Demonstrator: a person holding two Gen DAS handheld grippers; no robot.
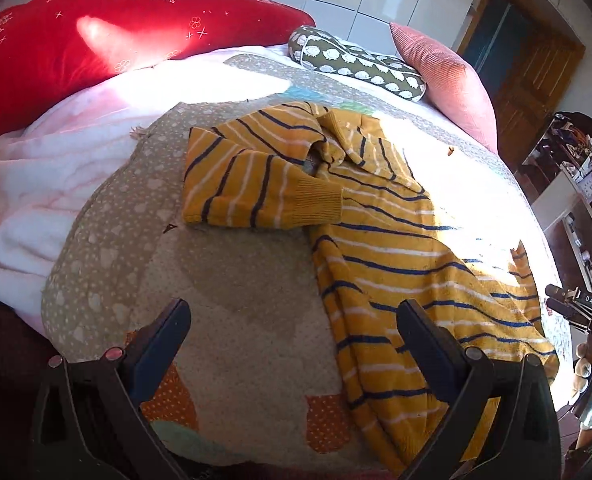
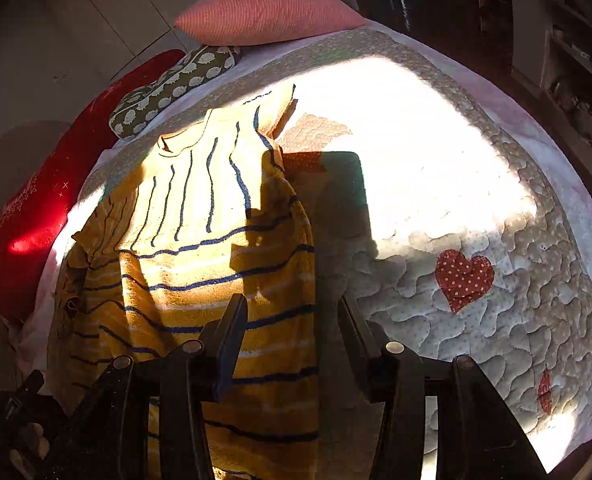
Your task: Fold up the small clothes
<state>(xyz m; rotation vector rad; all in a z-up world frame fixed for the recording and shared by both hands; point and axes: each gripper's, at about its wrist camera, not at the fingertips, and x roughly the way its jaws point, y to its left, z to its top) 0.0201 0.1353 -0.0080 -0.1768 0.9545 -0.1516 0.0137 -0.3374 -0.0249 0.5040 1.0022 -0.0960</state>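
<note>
Striped yellow sweater, partly folded, lying on the quilted bedspread. One sleeve is already turned in across the chest, its ribbed cuff resting on the body; the hem end runs toward the lower right of the left wrist view, still long and rumpled. Judged from this lie, the sleeve folds are under way, while the lengthwise fold of the body remains to be made.

Left gripper: jaws spread wide, nothing between them. The sweater's body lies under and just beyond its right-hand finger, and the folded sleeve lies well ahead of the tips.

Right gripper: jaws standing partly apart and gripping nothing. Its left-hand finger hangs over the sweater, its right-hand finger over the bare bedspread, so the garment's side edge runs up between the two; whether either finger touches the cloth cannot be told.

Beyond the sweater, at the far end of the bed: red pillow, green patterned cushion, pink cushion.
</note>
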